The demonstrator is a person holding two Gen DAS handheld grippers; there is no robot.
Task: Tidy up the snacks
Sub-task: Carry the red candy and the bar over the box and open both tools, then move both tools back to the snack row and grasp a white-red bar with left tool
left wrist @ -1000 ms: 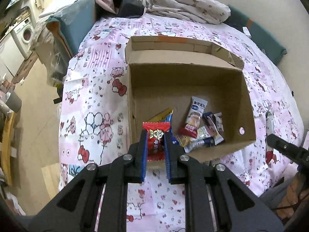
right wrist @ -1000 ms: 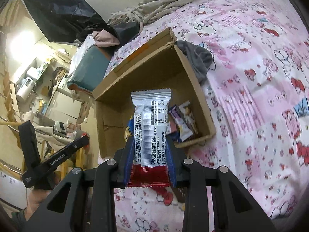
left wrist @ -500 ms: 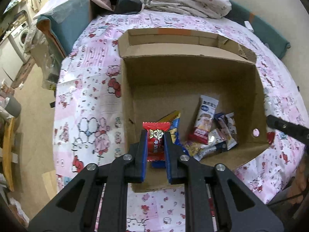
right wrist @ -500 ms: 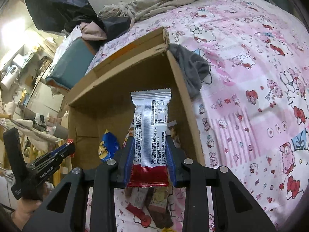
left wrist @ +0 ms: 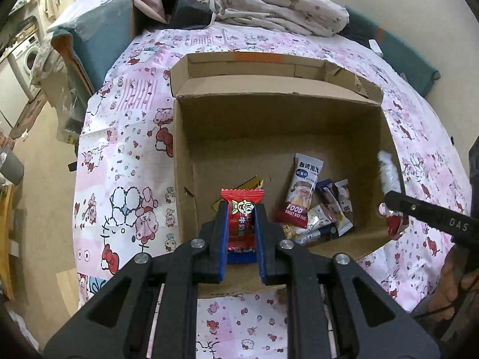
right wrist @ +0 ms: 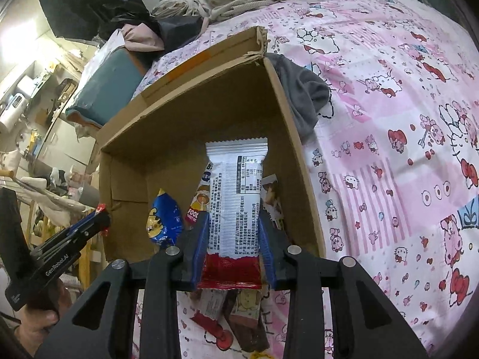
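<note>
Pink cartoon-print bedding (left wrist: 125, 161) covers the bed I'm working over, with a rumpled pale blanket (left wrist: 281, 3) heaped at its far end. From the task's things outward: my left hand-held gripper (left wrist: 242, 224) pinches a small red candy (left wrist: 242, 209), a crinkly foil sachet with serrated ends, held upright above the near edge of the box (left wrist: 278, 119). My right hand-held gripper (right wrist: 233, 233) has a long white bar (right wrist: 236, 191) between its blue pads, a glossy flat wrapper with a red lower end and fine print on the back. Its jaws are opening, and I see the pads still flanking the wrapper's sides, so I judge this to be the moment of release.

Both snacks hang over the open box, so I read the step as dropping them in. Next, I need the right jaws wide enough for the bar to slip free and fall flat, then the same for the candy on the left. Slick film may cling to a pad, so a clean spread matters.

Inside the box, on plain brown corrugated card with a folded-back flap, lie other wrappers: a rice cake pack (left wrist: 301, 191), a blue pouch (right wrist: 164, 221) and several small bars. More wrapped snacks (right wrist: 239, 314) lie on the bedding just outside the near wall. A grey cloth (right wrist: 302, 95) sits against the box's right side.
</note>
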